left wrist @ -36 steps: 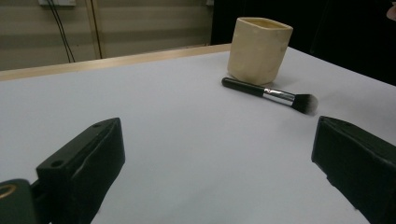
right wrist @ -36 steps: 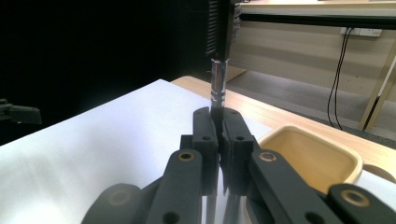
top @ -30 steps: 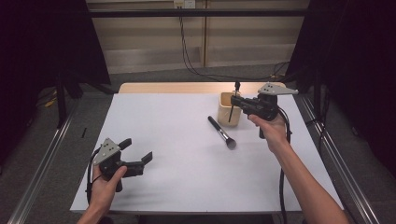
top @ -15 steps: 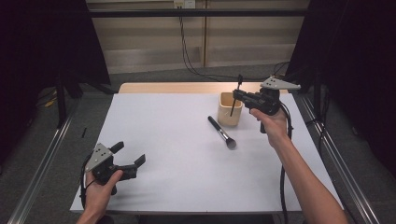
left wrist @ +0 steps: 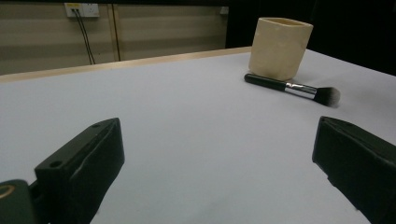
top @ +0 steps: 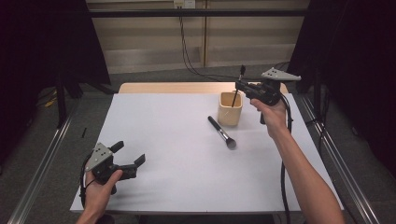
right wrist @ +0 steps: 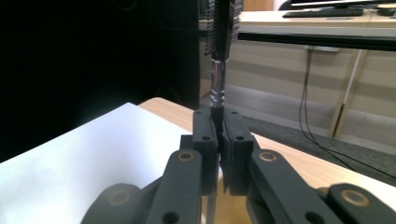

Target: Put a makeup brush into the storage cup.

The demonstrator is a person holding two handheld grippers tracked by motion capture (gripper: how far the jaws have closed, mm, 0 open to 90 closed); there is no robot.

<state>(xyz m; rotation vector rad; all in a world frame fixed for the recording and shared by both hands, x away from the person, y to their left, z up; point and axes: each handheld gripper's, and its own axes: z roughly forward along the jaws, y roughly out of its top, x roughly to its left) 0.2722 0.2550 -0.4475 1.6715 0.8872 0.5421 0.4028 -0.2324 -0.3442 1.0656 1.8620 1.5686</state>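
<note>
- Clamping a thin black brush, your right gripper has its jaws pressed together on the stem, with the handle running down past the pads and the head standing above them.
- In the right gripper view you can see the same grip close up: the two black pads squeeze the dark stem, a silver ferrule sits just above them, and a black comb-like head tops it.
- That brush stands nearly upright, and its lower end dips into the cream holder, which sits directly below and just in front of your right gripper.
- Whether the tip touches the holder's floor cannot be told.
- Your left gripper is held at the near left corner of the white table, jaws spread wide apart with nothing between them.
- From the left gripper view, its two jaws frame bare tabletop, and the holder stands well beyond them on the far right.
- A second brush, black-handled with a silver ferrule and soft grey bristles, lies flat on the table just beside the holder, handle end nearest it, bristles pointing toward you.
- That makeup brush is well apart from both grippers, touched by neither.
</note>
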